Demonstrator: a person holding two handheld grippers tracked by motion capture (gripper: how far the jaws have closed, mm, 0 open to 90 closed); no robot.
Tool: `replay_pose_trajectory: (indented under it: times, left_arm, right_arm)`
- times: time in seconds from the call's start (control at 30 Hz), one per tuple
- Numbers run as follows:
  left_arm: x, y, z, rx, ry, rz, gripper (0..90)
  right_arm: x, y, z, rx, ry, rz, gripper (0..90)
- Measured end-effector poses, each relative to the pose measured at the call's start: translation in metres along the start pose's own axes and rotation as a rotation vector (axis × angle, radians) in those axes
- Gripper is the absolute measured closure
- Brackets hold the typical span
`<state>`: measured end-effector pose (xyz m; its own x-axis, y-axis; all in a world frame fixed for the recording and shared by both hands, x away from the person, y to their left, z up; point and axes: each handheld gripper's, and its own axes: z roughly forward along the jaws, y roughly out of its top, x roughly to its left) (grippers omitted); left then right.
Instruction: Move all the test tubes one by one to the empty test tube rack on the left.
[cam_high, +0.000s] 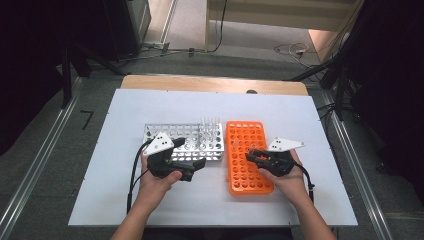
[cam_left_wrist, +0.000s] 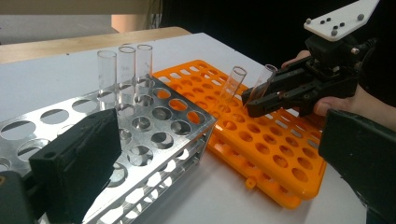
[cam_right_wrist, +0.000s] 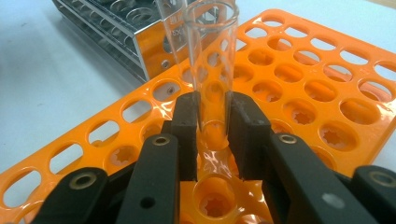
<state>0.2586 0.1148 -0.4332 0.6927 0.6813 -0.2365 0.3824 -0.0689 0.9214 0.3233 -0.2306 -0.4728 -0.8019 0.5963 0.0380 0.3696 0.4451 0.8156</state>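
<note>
An orange tube rack lies flat to the right of a silver metal rack. My right gripper is shut on a clear test tube, held tilted with its lower end over a hole of the orange rack. From the left gripper view, that tube leans in my right gripper, and a second clear tube stands in the orange rack just beside it. Three clear tubes stand in the metal rack. My left gripper is open at the metal rack's front edge, holding nothing.
Both racks rest on a white board on a wooden table. Bare board lies around the racks on the left, right and front. Cables run across the floor beyond the table.
</note>
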Motion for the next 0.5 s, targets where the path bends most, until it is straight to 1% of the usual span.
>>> replay_pose_trajectory:
  times: [0.17, 0.2, 0.3, 0.4, 0.5]
  left_arm:
    - [-0.002, 0.001, 0.000, -0.001, -0.003, 0.004, 0.0]
    - [-0.002, 0.001, 0.000, -0.002, -0.003, 0.004, 0.0]
    - [-0.002, 0.002, 0.000, -0.002, -0.003, 0.006, 0.0]
    - [-0.002, 0.002, 0.000, -0.003, -0.006, 0.007, 0.0]
    - [-0.003, 0.002, -0.001, -0.004, -0.006, 0.008, 0.0]
  right_arm:
    - [-0.002, 0.000, -0.001, -0.003, -0.014, 0.029, 73.7]
    - [-0.003, 0.000, -0.002, -0.008, -0.007, 0.037, 73.8]
    - [-0.003, 0.001, -0.003, -0.016, -0.004, 0.040, 73.9]
    - [-0.003, 0.005, -0.008, -0.033, -0.008, 0.043, 74.1]
    - [-0.003, 0.009, -0.013, -0.049, 0.000, 0.043, 74.1]
